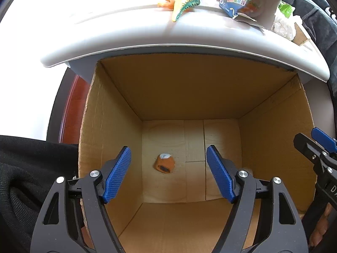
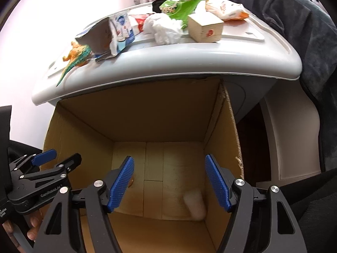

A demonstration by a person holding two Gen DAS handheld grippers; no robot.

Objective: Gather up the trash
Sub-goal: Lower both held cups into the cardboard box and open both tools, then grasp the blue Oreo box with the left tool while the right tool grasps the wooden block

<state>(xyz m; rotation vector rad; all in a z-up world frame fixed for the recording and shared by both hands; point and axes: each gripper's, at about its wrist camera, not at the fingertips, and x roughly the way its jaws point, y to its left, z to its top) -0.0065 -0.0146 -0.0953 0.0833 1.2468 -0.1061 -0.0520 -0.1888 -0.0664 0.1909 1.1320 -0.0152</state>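
Note:
An open cardboard box [image 1: 189, 88] stands below the edge of a grey surface [image 1: 147, 33]. My left gripper [image 1: 168, 147] hangs open over the box with nothing between its blue pads. Far below it, a small orange piece of trash [image 1: 164, 162] with a white top lies on the box floor. My right gripper [image 2: 169, 157] is also open and empty above the same box [image 2: 147, 116]. A blurred white object [image 2: 194, 205] shows near the box's right bottom corner. Each gripper appears at the edge of the other's view: the right gripper [image 1: 316, 147] and the left gripper [image 2: 52, 160].
On the grey surface [image 2: 231, 59] lie an orange and green toy dinosaur [image 2: 76, 57], a torn blue snack wrapper [image 2: 118, 33], a white plastic bag [image 2: 166, 29], a green wrapper [image 2: 181, 6], a small carton [image 2: 205, 28] and an orange-white packet [image 2: 227, 10]. Dark cloth [image 2: 294, 21] hangs at the right.

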